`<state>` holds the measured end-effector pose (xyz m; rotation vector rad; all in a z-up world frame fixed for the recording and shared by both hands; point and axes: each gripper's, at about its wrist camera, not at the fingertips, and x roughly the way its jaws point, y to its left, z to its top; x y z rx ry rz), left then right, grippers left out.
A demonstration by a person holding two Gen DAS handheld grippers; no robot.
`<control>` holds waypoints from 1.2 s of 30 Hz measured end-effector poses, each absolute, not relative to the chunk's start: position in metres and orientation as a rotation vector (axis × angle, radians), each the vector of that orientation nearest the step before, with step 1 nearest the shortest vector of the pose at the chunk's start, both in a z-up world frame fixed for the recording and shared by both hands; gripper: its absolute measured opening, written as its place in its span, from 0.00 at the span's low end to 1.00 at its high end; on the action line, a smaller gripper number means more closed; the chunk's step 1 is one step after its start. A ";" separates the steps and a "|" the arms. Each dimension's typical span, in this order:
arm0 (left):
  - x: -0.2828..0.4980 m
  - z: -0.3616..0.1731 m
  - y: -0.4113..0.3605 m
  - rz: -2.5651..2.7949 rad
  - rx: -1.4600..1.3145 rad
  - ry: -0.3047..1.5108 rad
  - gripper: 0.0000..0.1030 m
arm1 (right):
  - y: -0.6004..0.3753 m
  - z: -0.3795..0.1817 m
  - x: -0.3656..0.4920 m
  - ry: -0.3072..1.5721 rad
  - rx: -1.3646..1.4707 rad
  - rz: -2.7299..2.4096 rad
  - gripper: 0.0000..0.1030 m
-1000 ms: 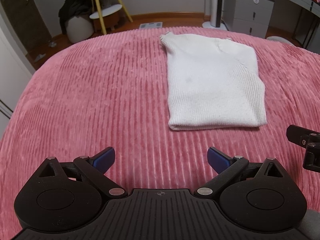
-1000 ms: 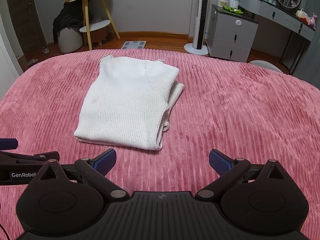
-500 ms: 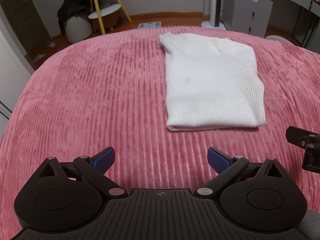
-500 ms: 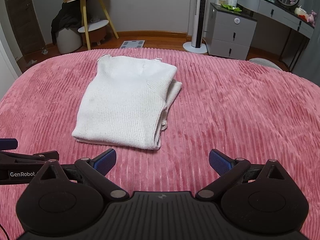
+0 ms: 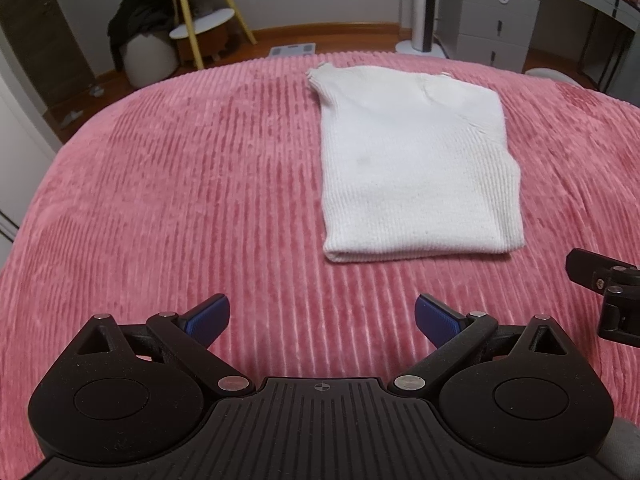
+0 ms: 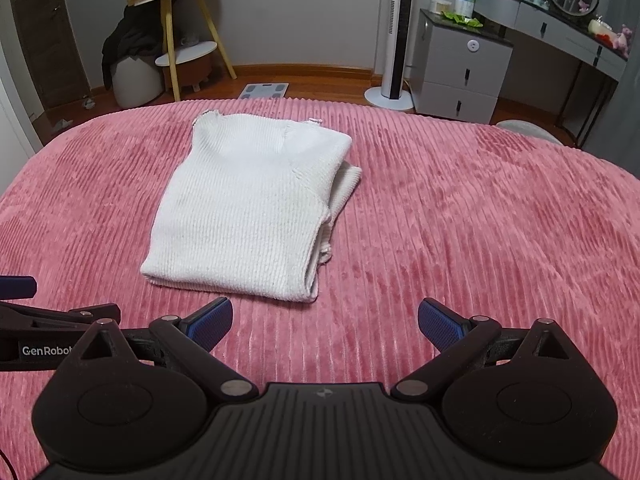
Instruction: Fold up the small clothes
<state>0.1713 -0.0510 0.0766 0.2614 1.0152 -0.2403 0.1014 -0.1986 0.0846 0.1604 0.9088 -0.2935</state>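
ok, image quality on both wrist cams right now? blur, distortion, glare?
Left wrist: sharp, white sweater ribbing readable; fisheye bows the pink blanket edge. Right wrist: also sharp, dim even room light, no glare; tower fan and walls curve near the edges. Soft shadows only.

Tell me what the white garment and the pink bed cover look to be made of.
White garment: a ribbed knit, likely cotton or wool blend; fine lengthwise ribs and a soft matte surface, with folded layers showing at its right edge.
Pink bed cover: plush corded fabric, perhaps chenille or corduroy-style fleece; raised parallel ridges with a slight sheen.
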 end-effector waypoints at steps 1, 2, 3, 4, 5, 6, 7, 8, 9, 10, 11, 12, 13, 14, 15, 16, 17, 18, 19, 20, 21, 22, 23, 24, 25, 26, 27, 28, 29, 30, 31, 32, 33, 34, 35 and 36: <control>0.171 0.077 -0.051 -0.241 0.263 1.013 0.99 | -0.199 0.084 0.101 0.908 0.162 -0.294 0.96; 0.171 0.078 -0.052 -0.244 0.263 1.011 0.99 | -0.199 0.084 0.101 0.907 0.163 -0.294 0.96; 0.171 0.078 -0.052 -0.248 0.262 1.010 0.99 | -0.199 0.085 0.101 0.907 0.163 -0.295 0.96; 0.171 0.079 -0.052 -0.250 0.260 1.009 0.99 | -0.199 0.085 0.100 0.907 0.162 -0.294 0.96; 0.171 0.079 -0.052 -0.252 0.257 1.009 0.99 | -0.199 0.085 0.100 0.907 0.161 -0.294 0.96; 0.171 0.079 -0.052 -0.256 0.253 1.010 0.99 | -0.198 0.085 0.100 0.907 0.159 -0.295 0.96; 0.171 0.080 -0.052 -0.258 0.248 1.011 0.99 | -0.198 0.085 0.100 0.906 0.157 -0.297 0.96; 0.171 0.080 -0.052 -0.261 0.243 1.012 1.00 | -0.198 0.084 0.100 0.906 0.156 -0.299 0.96; 0.171 0.080 -0.052 -0.265 0.240 1.012 1.00 | -0.198 0.084 0.099 0.905 0.156 -0.300 0.96; 0.170 0.080 -0.052 -0.269 0.239 1.011 1.00 | -0.198 0.084 0.099 0.905 0.156 -0.302 0.96; 0.169 0.080 -0.053 -0.271 0.241 1.008 1.00 | -0.198 0.084 0.099 0.904 0.155 -0.303 0.96; 0.169 0.080 -0.054 -0.271 0.247 1.006 1.00 | -0.198 0.084 0.099 0.903 0.155 -0.303 0.96; 0.168 0.080 -0.054 -0.270 0.252 1.003 1.00 | -0.197 0.084 0.098 0.902 0.155 -0.304 0.96; 0.168 0.080 -0.054 -0.270 0.254 1.000 1.00 | -0.197 0.084 0.098 0.900 0.154 -0.304 0.96; 0.167 0.080 -0.054 -0.269 0.256 1.001 1.00 | -0.197 0.085 0.098 0.899 0.152 -0.304 0.96; 0.167 0.080 -0.054 -0.269 0.257 1.003 1.00 | -0.197 0.085 0.098 0.898 0.151 -0.305 0.96; 0.167 0.080 -0.054 -0.269 0.257 1.004 1.00 | -0.197 0.085 0.097 0.897 0.149 -0.307 0.96; 0.167 0.080 -0.054 -0.271 0.259 1.005 1.00 | -0.197 0.085 0.097 0.896 0.148 -0.307 0.96; 0.167 0.080 -0.054 -0.272 0.261 1.006 1.00 | -0.197 0.085 0.097 0.896 0.147 -0.308 0.96; 0.166 0.080 -0.055 -0.271 0.264 1.006 1.00 | -0.197 0.084 0.097 0.896 0.147 -0.308 0.96; 0.166 0.080 -0.055 -0.271 0.267 1.005 1.00 | -0.198 0.085 0.097 0.897 0.148 -0.308 0.96; 0.165 0.079 -0.055 -0.271 0.269 1.005 1.00 | -0.198 0.085 0.097 0.896 0.148 -0.308 0.96; 0.165 0.080 -0.056 -0.272 0.271 1.004 1.00 | -0.198 0.085 0.097 0.897 0.148 -0.308 0.96; 0.164 0.080 -0.056 -0.274 0.271 1.004 1.00 | -0.198 0.085 0.097 0.897 0.150 -0.309 0.96; 0.164 0.080 -0.056 -0.274 0.272 1.004 1.00 | -0.197 0.085 0.096 0.897 0.151 -0.309 0.96; 0.164 0.080 -0.056 -0.274 0.273 1.004 1.00 | -0.197 0.084 0.096 0.898 0.152 -0.308 0.96; 0.164 0.080 -0.056 -0.275 0.274 1.003 1.00 | -0.197 0.084 0.096 0.898 0.153 -0.308 0.96; 0.163 0.080 -0.056 -0.275 0.274 1.004 1.00 | -0.197 0.084 0.096 0.898 0.152 -0.309 0.96; 0.163 0.081 -0.056 -0.274 0.274 1.003 1.00 | -0.197 0.084 0.096 0.897 0.152 -0.310 0.96; 0.163 0.081 -0.056 -0.275 0.274 1.003 1.00 | -0.197 0.084 0.095 0.895 0.152 -0.310 0.96; 0.163 0.081 -0.056 -0.275 0.274 1.003 1.00 | -0.197 0.084 0.095 0.894 0.152 -0.310 0.96; 0.163 0.081 -0.056 -0.275 0.274 1.004 1.00 | -0.197 0.085 0.095 0.894 0.152 -0.310 0.96; 0.163 0.081 -0.056 -0.274 0.273 1.004 1.00 | -0.197 0.084 0.095 0.892 0.152 -0.310 0.96; 0.163 0.081 -0.056 -0.274 0.274 1.005 1.00 | -0.197 0.085 0.095 0.891 0.152 -0.310 0.96; 0.163 0.081 -0.056 -0.275 0.275 1.006 1.00 | -0.196 0.085 0.094 0.891 0.151 -0.310 0.96; 0.163 0.081 -0.056 -0.275 0.276 1.005 1.00 | -0.196 0.085 0.095 0.892 0.150 -0.311 0.96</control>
